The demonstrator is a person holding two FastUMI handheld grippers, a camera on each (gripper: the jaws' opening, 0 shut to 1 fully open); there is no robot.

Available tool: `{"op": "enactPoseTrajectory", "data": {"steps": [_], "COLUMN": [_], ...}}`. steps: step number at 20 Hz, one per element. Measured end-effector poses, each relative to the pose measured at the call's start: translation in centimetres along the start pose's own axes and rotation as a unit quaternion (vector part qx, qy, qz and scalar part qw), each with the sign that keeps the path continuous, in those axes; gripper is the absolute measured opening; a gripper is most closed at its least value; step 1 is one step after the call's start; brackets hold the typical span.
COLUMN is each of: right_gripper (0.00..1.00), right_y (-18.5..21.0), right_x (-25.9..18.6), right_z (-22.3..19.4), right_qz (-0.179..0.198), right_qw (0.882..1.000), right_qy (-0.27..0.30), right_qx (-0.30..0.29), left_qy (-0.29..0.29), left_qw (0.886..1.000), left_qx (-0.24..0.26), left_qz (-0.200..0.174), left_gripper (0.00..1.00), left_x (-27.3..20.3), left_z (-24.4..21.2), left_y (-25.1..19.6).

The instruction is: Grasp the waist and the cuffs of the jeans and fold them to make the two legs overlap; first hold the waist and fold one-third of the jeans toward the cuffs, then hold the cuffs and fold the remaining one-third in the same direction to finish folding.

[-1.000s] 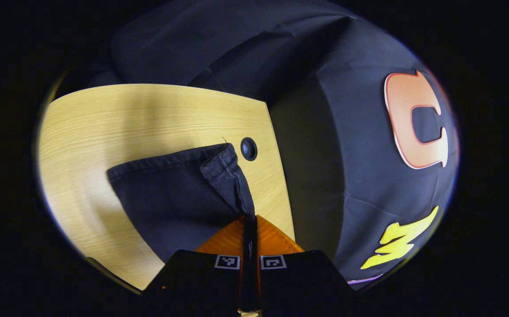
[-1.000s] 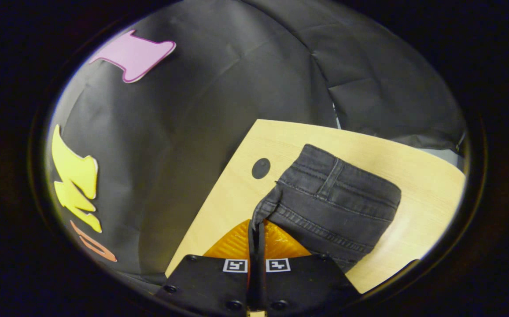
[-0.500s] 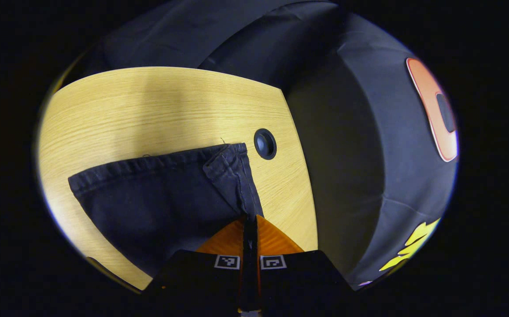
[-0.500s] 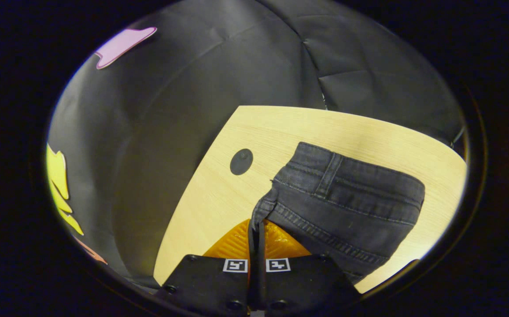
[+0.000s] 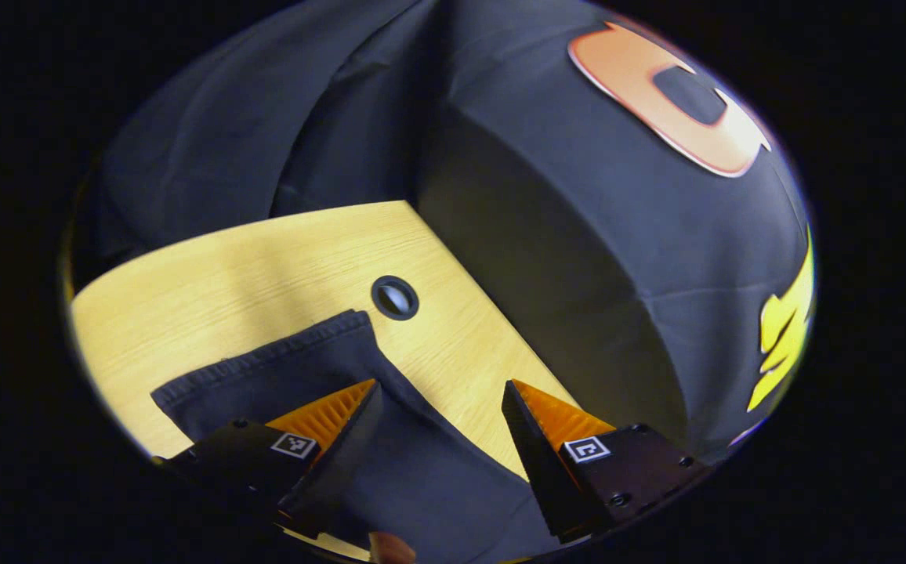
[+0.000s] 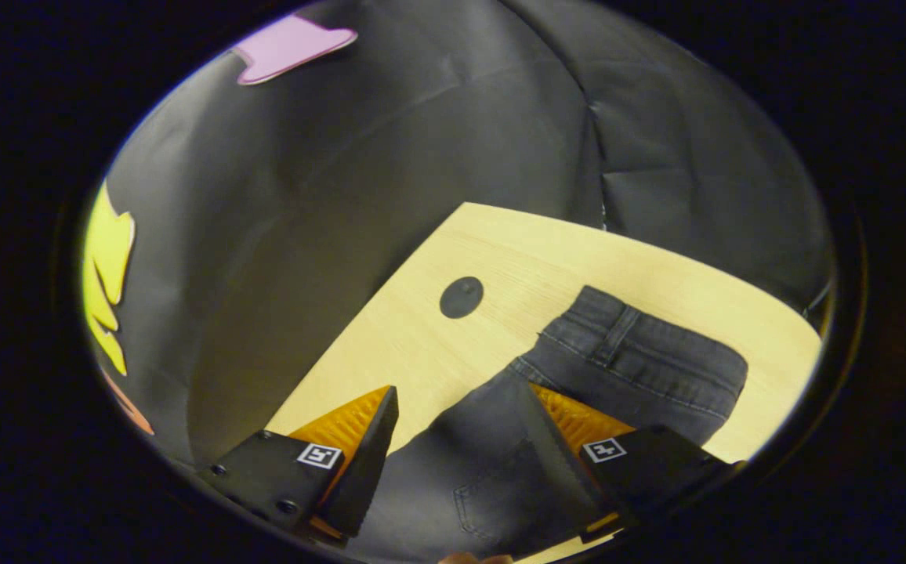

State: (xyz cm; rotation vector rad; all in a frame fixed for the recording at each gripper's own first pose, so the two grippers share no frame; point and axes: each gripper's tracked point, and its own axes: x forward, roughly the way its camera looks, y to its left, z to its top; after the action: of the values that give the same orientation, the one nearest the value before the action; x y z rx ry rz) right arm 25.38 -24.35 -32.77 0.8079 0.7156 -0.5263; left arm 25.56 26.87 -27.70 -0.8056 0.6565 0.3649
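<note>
Left claw (image 5: 441,388) first: its fingers stand wide apart, gripping nothing, hovering low over the cuffs (image 5: 265,364) of the jeans (image 5: 422,470), which lie flat on the pale wooden counter (image 5: 249,270). The hem runs along near the counter's edge, its corner just short of the round cable hole (image 5: 395,298), and dark denim shows in the gap between the two fingers. One finger sits over the cloth, the other over bare wood beside the leg's edge.

Over to the right claw (image 6: 461,407), and it is the same story: spread open, empty, poised above the waist (image 6: 641,364). The waistband with its belt loop lies on the counter close to the same hole (image 6: 462,297) near the counter's edge, and a back pocket seam shows lower down between the fingers.

My read: the lengthwise fold looks done, the legs seem to lie one on the other with waist and cuffs set down, though I cannot see the whole garment to confirm it. So the thirds come next. That calls for both claws to move to the waist end, close on the waistband corners through every layer, lift just enough to clear the counter, and carry it toward the cuffs, keeping the edges square so the legs do not slide apart
</note>
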Motion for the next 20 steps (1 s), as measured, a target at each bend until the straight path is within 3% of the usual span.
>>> {"op": "enactPoseTrajectory", "data": {"steps": [3,6,8,11,13,15,16,19,20], "right_gripper": [0.99,0.99,0.99,0.98,0.98,0.93,0.98,0.98,0.93], "right_y": [0.9,-0.2,-2.0,-6.6,-10.0,-12.4,-13.4,-14.8,-15.3], "right_x": [-2.6,-6.3,-9.0,-12.0,-12.9,-12.5,-12.1,-10.9,-10.6], "right_z": [1.4,3.2,3.7,2.7,1.1,-0.6,-1.3,-2.8,-3.1], "right_qz": [0.022,0.023,0.023,0.007,-0.002,-0.005,-0.008,0.004,0.007], "right_qw": [0.999,0.994,0.991,0.992,0.996,0.999,1.000,0.995,0.992], "right_qy": [-0.028,-0.062,-0.075,-0.064,-0.039,-0.011,0.002,0.039,0.049], "right_qx": [-0.032,-0.083,-0.108,-0.111,-0.082,-0.032,-0.007,0.089,0.115], "left_qy": [-0.035,-0.091,-0.130,-0.211,-0.235,-0.241,-0.248,-0.270,-0.269], "left_qw": [0.996,0.981,0.964,0.928,0.912,0.906,0.900,0.876,0.873], "left_qx": [0.076,0.165,0.221,0.303,0.330,0.337,0.347,0.385,0.390], "left_qz": [-0.013,-0.042,-0.065,-0.048,-0.066,-0.085,-0.091,-0.109,-0.116], "left_gripper": [0.99,0.99,0.98,0.99,0.98,0.99,0.99,0.98,0.93], "left_x": [-3.0,-7.1,-11.1,-17.8,-21.7,-25.4,-27.0,-31.6,-32.8], "left_z": [1.0,2.4,2.9,3.8,3.0,1.9,1.5,-1.0,-1.7], "left_y": [-1.9,-5.9,-8.5,-11.0,-13.0,-14.1,-14.2,-16.3,-16.8]}}
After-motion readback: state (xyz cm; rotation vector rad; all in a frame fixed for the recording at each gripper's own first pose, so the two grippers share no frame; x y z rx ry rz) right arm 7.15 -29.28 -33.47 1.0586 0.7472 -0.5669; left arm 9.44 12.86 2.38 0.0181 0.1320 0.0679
